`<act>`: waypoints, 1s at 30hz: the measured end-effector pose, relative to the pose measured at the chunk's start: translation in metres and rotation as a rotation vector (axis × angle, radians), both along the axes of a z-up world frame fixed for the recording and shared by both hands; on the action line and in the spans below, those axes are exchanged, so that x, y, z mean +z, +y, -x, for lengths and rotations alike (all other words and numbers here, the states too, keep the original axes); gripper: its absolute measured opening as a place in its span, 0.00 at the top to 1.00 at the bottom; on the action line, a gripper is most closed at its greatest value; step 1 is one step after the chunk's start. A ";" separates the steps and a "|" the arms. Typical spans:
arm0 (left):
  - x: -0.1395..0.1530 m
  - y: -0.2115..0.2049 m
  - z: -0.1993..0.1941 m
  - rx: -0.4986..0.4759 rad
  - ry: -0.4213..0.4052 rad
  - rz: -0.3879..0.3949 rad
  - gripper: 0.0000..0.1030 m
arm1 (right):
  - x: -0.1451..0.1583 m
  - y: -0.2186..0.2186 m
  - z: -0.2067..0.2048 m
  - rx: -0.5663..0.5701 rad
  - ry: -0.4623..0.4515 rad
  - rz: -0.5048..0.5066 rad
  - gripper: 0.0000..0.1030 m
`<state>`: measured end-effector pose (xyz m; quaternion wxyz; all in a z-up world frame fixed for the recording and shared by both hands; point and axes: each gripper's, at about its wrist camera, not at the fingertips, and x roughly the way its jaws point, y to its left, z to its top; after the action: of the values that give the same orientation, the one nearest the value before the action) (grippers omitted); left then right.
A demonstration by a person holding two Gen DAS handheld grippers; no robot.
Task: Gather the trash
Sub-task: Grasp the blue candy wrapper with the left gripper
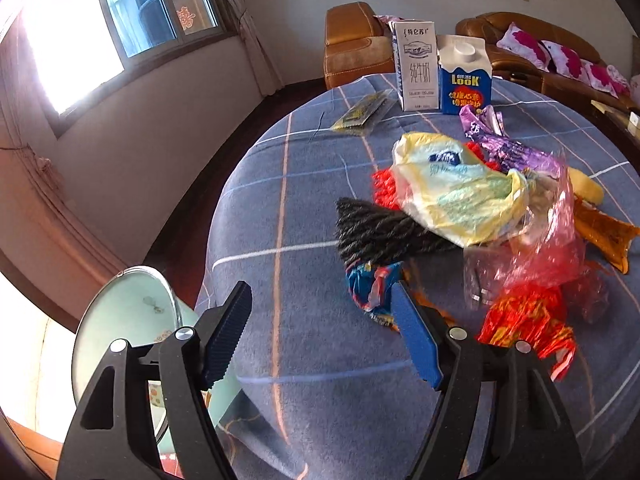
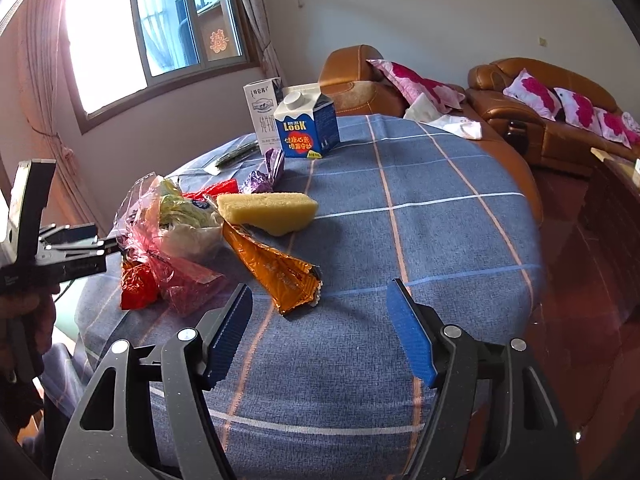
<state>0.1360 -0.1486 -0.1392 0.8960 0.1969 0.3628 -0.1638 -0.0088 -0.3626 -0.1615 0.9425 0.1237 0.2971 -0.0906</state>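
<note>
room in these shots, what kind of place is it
Most likely a home living room: brown leather sofas with floral pillows, a curtained window, and a round table with a blue checked cloth holding wrappers and milk cartons.

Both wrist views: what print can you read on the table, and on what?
"LOOK": blue carton.
"纯牛奶": white carton, large characters; its top line is blurred.
Orange wrapper, purple wrapper, yellow bag: print unreadable.

Blown-out window (image 1: 68,44) glare; fisheye-warped, dark edges.
</note>
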 end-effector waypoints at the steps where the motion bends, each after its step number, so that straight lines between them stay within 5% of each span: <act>1: -0.001 0.005 0.002 0.008 0.006 -0.005 0.28 | 0.000 0.000 0.000 0.000 0.000 -0.002 0.33; 5: -0.005 0.028 0.010 0.047 0.045 0.000 0.27 | -0.003 0.001 -0.001 -0.006 0.008 0.006 0.33; 9: 0.012 0.036 0.012 0.067 -0.008 0.044 0.27 | -0.004 -0.007 0.001 -0.048 0.004 0.004 0.32; 15: 0.030 0.001 0.007 -0.021 -0.073 0.068 0.27 | -0.005 -0.016 0.004 -0.077 0.002 0.001 0.32; 19: 0.014 -0.022 0.001 -0.071 -0.022 0.051 0.29 | -0.008 -0.020 0.004 -0.081 0.004 -0.007 0.32; 21: 0.000 -0.025 -0.002 -0.085 0.025 0.034 0.49 | -0.009 -0.022 0.004 -0.082 0.003 -0.017 0.32; 24: -0.006 -0.018 -0.003 -0.097 0.087 0.092 0.66 | -0.009 -0.021 0.005 -0.079 -0.002 -0.021 0.32; 30: 0.006 0.000 0.012 -0.058 0.082 0.103 0.72 | -0.012 -0.015 0.005 -0.056 0.000 -0.025 0.30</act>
<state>0.1245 -0.1490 -0.1334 0.8842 0.1544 0.3844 -0.2161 -0.0135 -0.3775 -0.1734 0.9380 0.1438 0.2945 -0.1130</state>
